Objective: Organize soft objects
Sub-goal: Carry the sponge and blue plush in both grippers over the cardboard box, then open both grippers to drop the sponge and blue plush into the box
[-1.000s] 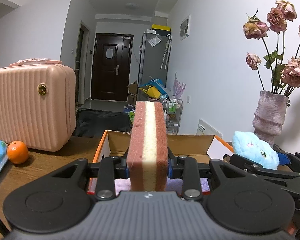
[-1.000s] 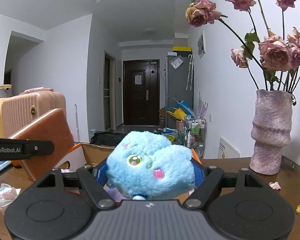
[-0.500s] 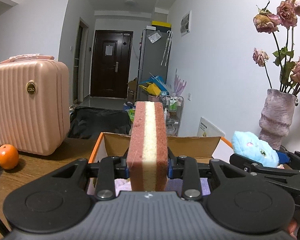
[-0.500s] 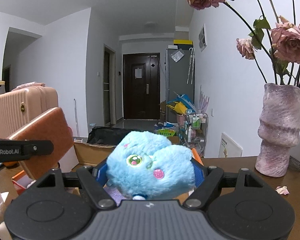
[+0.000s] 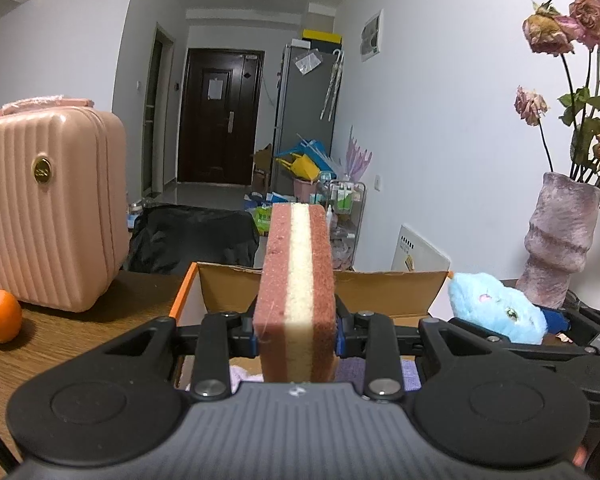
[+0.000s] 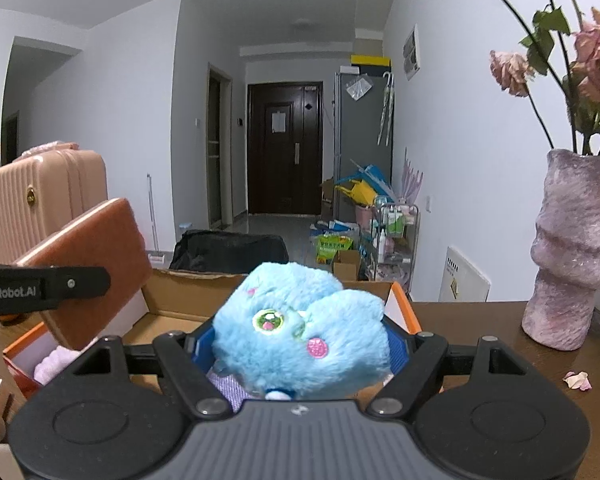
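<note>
My left gripper is shut on a brown-and-cream sponge, held upright over an open cardboard box with orange edges. My right gripper is shut on a fluffy blue plush toy, also above the box. The plush shows at the right of the left wrist view; the sponge shows at the left of the right wrist view. Lilac and pink cloth lies inside the box.
A pink suitcase and an orange sit on the wooden table at left. A purple vase with dried roses stands at right, petals near it. A hallway with clutter lies behind.
Both grippers have moved forward, closer over the box, each still holding its object. The suitcase and orange have slid left in the left wrist view.
</note>
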Motion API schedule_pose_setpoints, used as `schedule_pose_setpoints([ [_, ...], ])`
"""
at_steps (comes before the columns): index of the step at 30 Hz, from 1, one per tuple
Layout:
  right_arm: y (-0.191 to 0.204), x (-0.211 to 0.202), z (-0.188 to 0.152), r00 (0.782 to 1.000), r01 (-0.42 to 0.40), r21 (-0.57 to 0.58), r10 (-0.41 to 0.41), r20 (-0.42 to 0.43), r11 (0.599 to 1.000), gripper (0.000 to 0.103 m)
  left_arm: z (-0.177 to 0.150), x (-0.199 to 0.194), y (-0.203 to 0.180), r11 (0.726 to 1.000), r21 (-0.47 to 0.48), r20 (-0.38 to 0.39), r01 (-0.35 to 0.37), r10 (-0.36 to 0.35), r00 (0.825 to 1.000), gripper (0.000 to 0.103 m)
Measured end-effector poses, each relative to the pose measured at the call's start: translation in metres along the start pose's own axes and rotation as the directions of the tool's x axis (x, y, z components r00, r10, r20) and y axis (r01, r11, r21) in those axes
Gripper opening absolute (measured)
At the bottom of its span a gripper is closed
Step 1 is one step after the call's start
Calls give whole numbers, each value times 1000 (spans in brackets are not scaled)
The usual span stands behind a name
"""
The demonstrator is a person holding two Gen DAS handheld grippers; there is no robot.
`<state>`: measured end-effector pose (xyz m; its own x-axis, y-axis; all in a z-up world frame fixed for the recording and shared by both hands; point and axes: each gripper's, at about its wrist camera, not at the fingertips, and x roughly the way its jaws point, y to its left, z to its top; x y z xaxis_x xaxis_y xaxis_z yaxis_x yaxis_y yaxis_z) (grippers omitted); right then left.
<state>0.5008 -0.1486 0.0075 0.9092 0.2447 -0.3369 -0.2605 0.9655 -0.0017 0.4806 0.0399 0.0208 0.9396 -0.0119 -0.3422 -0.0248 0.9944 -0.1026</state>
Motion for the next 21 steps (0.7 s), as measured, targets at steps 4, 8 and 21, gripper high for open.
schedule_pose_setpoints([
  [4, 1, 7, 0, 1000, 4, -2, -4, -23, 1000, 78, 1, 8, 0, 1000, 1, -20, 0, 0, 1000, 32],
  [8, 1, 14, -1, 999, 7, -2, -7, -51, 1000, 78, 1, 15, 0, 1000, 1, -48, 2, -2, 999, 32],
  [21, 0, 23, -16, 996, 20, -2, -20, -92, 1000, 78, -14, 28, -3, 999, 38, -100, -13, 17, 995, 32],
])
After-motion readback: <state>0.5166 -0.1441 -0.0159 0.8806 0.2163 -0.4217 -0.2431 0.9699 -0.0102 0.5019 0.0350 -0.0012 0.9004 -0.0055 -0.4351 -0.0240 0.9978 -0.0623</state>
